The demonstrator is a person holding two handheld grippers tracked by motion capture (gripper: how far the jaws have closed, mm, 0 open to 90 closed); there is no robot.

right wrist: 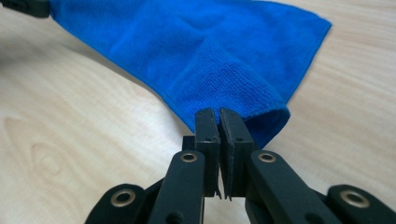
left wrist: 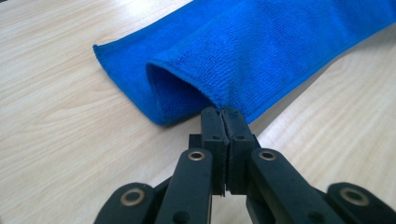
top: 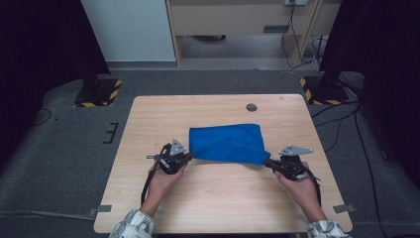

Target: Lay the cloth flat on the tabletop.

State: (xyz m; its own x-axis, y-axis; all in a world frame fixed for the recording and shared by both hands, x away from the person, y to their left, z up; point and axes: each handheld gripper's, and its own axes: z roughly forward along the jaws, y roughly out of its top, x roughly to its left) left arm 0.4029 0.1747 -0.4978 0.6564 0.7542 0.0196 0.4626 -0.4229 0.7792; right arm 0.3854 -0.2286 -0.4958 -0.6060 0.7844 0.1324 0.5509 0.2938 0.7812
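A folded blue cloth (top: pixel 225 143) lies in the middle of the wooden table (top: pixel 163 114). My left gripper (top: pixel 188 155) is shut on the cloth's near left corner, and the top layer there (left wrist: pixel 233 60) is lifted off the lower one. At the near right corner my right gripper (top: pixel 268 162) is shut on the cloth (right wrist: pixel 210 51) as well, with the fabric pulled up off the table. In the left gripper view the jaws (left wrist: pixel 222 112) pinch the hem; in the right gripper view the jaws (right wrist: pixel 218 113) pinch a fold of cloth. The other gripper's black tip (right wrist: pixel 25 7) shows at the far corner.
A round dark grommet (top: pixel 251 107) sits in the table near the far edge. Bare wood (top: pixel 223 198) stretches between the cloth and the near edge, where both forearms come in. Stand bases with yellow-black tape (top: pixel 99 92) flank the table on the floor.
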